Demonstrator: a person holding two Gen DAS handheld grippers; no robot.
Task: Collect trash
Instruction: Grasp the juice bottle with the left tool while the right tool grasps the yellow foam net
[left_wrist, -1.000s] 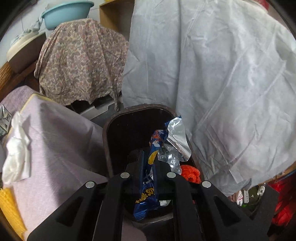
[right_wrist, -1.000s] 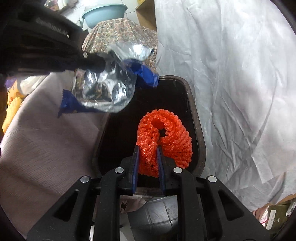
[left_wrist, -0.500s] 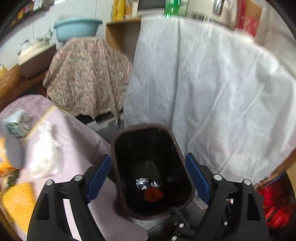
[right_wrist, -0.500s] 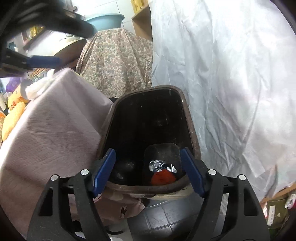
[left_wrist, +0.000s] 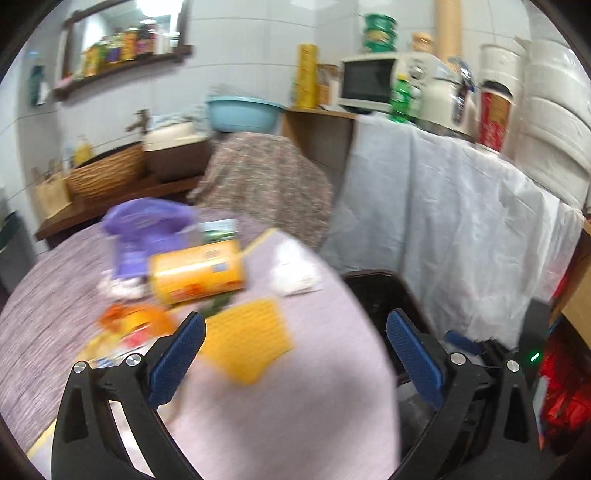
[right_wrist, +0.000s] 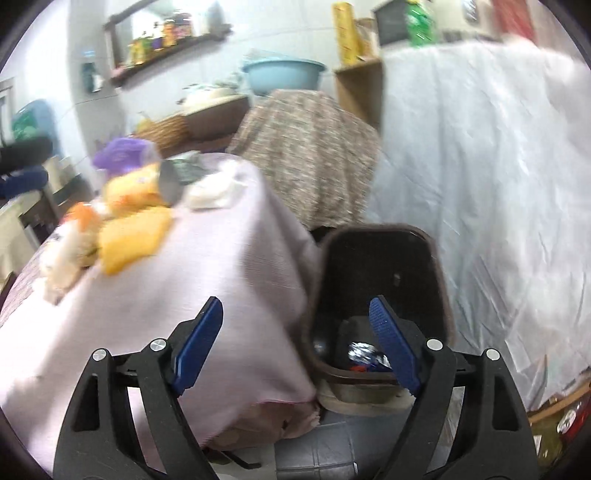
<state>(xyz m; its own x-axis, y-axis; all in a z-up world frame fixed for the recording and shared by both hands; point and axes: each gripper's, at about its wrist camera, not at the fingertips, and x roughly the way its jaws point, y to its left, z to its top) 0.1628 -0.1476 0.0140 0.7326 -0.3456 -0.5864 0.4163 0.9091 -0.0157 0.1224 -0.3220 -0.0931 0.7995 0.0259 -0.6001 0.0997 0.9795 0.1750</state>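
Two grippers, left gripper (left_wrist: 295, 343) and right gripper (right_wrist: 297, 334), jaws just spread, empty; one bin (right_wrist: 384, 251); perhaps six blurred scraps.

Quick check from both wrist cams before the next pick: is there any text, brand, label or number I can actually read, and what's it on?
None is readable; both views are motion-blurred.
Orange-yellow box on the table: printing too blurred.
Green-and-white packet: label blurred.
Red-labelled canister: markings illegible.
Shelf bottles: too small.
Foil wrapper in the bin: no legible print.
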